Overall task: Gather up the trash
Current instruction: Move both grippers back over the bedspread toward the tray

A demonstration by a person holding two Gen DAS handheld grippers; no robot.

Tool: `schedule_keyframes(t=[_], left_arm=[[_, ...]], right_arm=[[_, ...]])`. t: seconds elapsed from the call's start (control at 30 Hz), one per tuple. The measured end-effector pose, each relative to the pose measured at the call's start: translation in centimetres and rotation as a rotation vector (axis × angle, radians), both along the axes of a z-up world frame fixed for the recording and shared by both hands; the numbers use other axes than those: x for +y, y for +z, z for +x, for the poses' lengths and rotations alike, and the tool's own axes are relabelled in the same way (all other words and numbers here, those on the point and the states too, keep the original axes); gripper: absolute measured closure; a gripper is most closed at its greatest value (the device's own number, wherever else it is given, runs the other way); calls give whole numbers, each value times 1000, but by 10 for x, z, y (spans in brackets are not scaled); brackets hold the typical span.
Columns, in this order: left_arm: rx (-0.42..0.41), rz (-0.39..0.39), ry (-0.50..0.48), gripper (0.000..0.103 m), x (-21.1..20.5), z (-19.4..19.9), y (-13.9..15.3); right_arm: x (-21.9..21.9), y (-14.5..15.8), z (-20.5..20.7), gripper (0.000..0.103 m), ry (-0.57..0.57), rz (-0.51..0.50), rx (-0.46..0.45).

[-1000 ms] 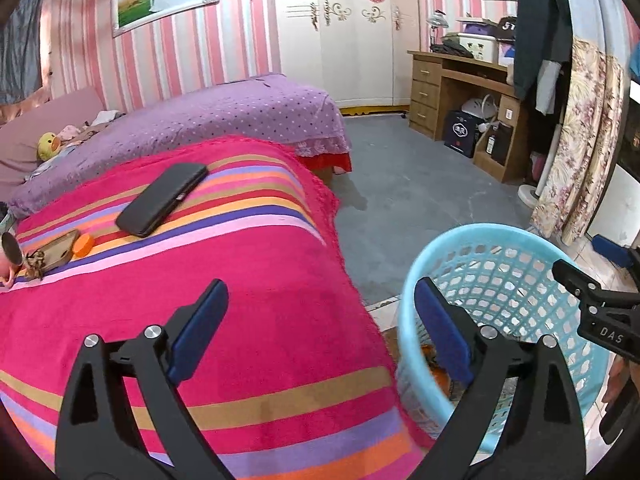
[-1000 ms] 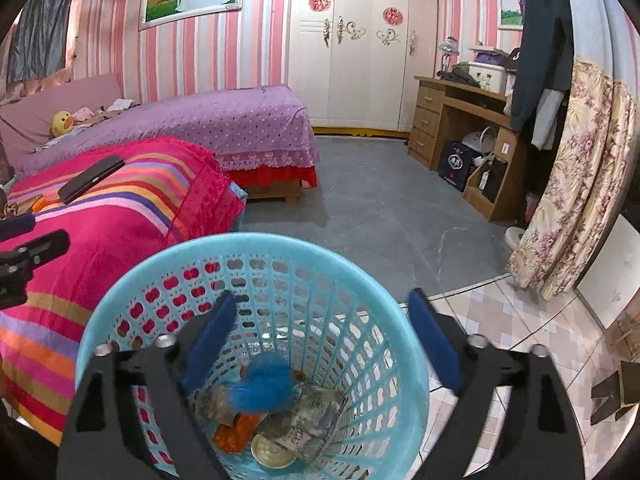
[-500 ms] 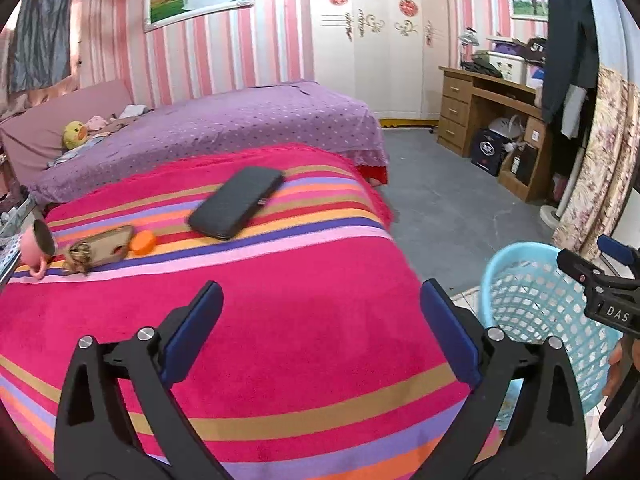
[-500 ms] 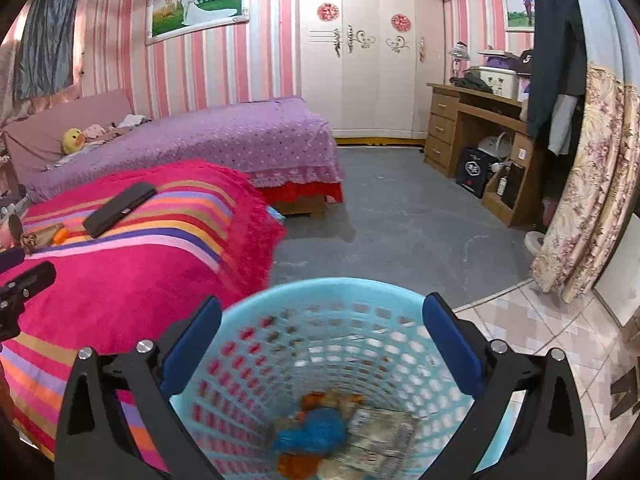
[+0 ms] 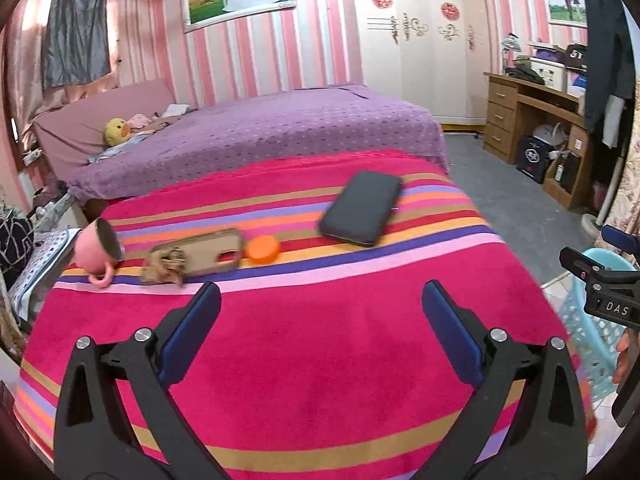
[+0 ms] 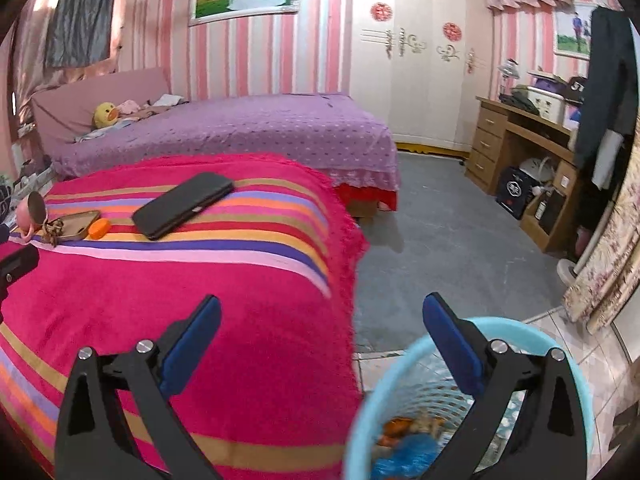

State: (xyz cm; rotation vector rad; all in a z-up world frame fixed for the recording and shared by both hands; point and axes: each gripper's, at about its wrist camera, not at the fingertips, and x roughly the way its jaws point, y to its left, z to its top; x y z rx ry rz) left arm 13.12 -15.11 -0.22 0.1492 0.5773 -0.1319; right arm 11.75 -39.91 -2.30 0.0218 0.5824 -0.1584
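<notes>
Both jaws spread, empty; left gripper (image 5: 320, 320) should reach the orange cap (image 5: 263, 250) beside the phone case (image 5: 200, 258) on the striped blanket (image 5: 320, 380), pinch across its rim; right gripper (image 6: 320, 324) waits by the blue basket (image 6: 408, 352).

A: What's my left camera giving you?

B: My left claw (image 5: 320, 312) hangs wide apart over the striped blanket (image 5: 320, 380), nothing between the pads.

A: And farther up the blanket?

B: A row: pink mug (image 5: 96, 246) on its side, tan case (image 5: 200, 258), orange cap (image 5: 263, 250) just beside it, then a black phone (image 5: 362, 208). The right claw (image 5: 600, 276) shows at the edge, before the blue basket (image 5: 588, 332).
</notes>
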Motion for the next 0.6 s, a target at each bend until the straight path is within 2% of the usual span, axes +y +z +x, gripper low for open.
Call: schedule_keyframes(t=[0.47, 0.6], left_arm=[[54, -49, 162, 6, 114, 46, -20], [75, -55, 207, 6, 143, 58, -28]], right_arm=[[64, -8, 30, 5, 27, 43, 12], [86, -13, 39, 5, 45, 15, 37]])
